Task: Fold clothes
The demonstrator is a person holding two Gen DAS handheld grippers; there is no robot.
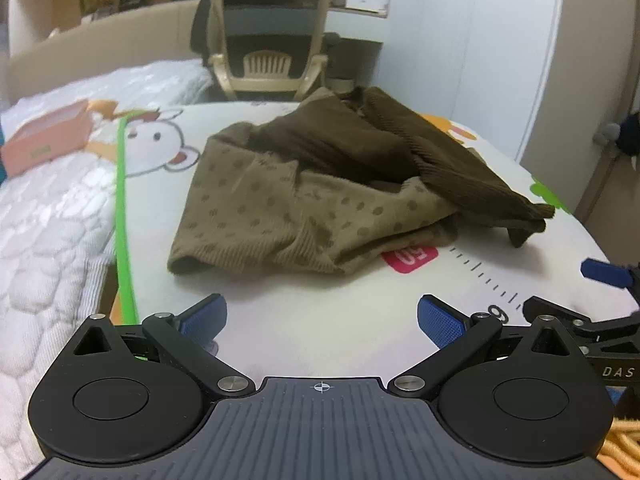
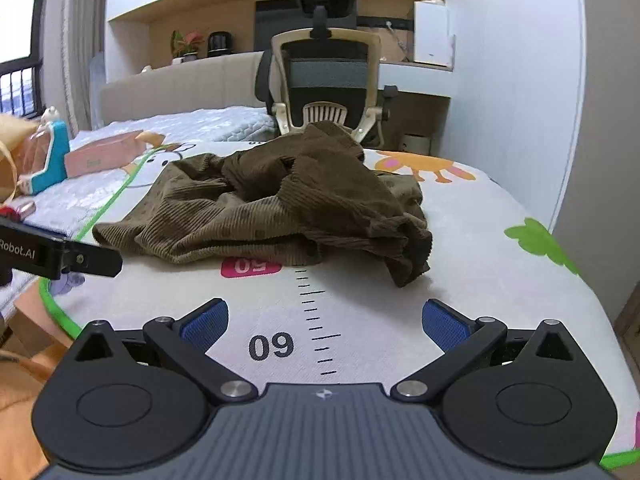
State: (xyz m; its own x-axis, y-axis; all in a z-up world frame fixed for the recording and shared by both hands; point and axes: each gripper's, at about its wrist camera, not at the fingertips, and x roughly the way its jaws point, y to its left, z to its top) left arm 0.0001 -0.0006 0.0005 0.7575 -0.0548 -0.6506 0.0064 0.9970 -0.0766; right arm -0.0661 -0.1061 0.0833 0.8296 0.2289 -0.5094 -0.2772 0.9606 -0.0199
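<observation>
Here, a brown garment point(image 1: 320, 184) lay in a rumpled heap at the centre of both frames, on a printed mat point(image 2: 500, 280) with a ruler scale. It was bunched and creased rather than squared: a dark ribbed part draped over a lighter dotted part, one end trailing toward the right. Nothing in it read as a finished fold, so the folding looked left to do. The left tongs point(image 1: 322, 320) and right tongs point(image 2: 324, 322), at the bottom of their frames, stood wide open, holding nothing, short of the cloth. An office chair point(image 2: 324, 76) stood behind.
</observation>
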